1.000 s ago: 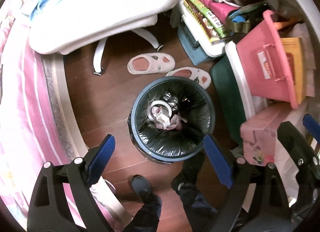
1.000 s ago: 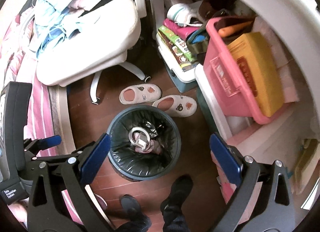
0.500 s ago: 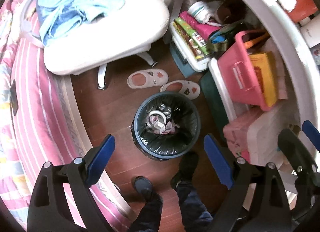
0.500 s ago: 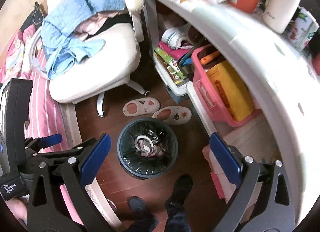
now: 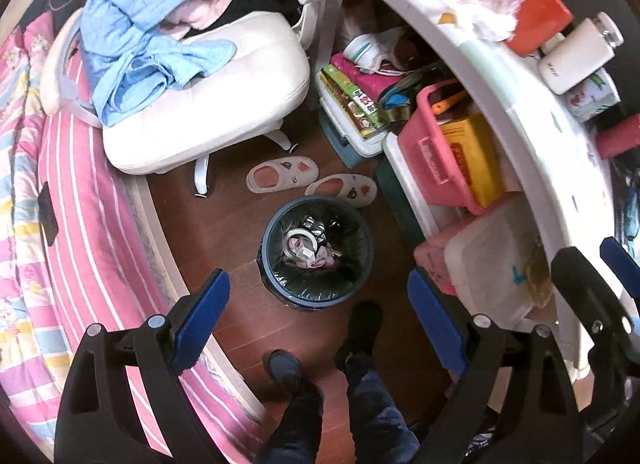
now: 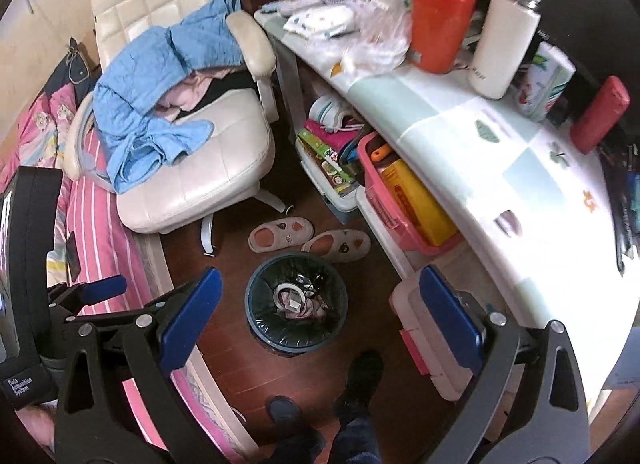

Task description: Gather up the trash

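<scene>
The black left gripper with blue pads (image 5: 318, 320) is gaping wide, gripping nothing; the round blue waste bin lined with a black bag (image 5: 318, 248) is sitting on the dark wood floor at its 12 o'clock, crumpled paper trash (image 5: 306, 250) lying inside. The matching right gripper (image 6: 318, 324) is likewise spreading empty, the bin showing between its pads. Two pale slippers (image 6: 308, 238) are lying at the bin's 12 o'clock.
</scene>
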The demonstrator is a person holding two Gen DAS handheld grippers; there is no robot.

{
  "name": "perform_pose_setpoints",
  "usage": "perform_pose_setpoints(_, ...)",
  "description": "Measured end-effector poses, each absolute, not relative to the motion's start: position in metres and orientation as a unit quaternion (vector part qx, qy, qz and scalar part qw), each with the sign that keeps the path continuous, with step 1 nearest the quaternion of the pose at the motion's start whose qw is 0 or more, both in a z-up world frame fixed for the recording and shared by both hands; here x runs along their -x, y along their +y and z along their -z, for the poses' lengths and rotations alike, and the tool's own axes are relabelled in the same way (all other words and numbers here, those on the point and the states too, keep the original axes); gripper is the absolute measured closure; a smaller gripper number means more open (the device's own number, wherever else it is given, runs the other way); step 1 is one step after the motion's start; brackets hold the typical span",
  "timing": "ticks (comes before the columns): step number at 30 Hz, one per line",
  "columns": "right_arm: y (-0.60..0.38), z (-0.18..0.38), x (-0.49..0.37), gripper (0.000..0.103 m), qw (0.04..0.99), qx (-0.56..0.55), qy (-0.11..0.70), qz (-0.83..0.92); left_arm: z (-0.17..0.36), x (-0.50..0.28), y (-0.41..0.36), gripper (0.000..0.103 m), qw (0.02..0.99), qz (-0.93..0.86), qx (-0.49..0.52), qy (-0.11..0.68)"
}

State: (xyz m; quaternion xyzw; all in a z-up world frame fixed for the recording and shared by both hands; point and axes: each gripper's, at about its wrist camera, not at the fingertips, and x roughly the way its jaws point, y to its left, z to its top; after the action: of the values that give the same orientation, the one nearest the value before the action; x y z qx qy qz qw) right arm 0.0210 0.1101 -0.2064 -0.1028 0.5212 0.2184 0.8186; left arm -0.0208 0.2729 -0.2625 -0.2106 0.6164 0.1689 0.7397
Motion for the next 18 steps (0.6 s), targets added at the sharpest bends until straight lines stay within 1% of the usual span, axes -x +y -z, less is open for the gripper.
perform_pose_setpoints(9, 0.083, 0.147, 0.000, 0.005, 0.838, 0.089, 0.498, -0.206, 0.200, 0.021, 0.251, 0.015, 0.759, -0.152, 0.195, 0.602)
perform_pose_setpoints(18, 0.048, 0.104, 0.007, 0.005, 0.859, 0.070, 0.473, -0.183, 0.148, 0.011, 0.220, 0.013, 0.784, -0.136, 0.159, 0.585)
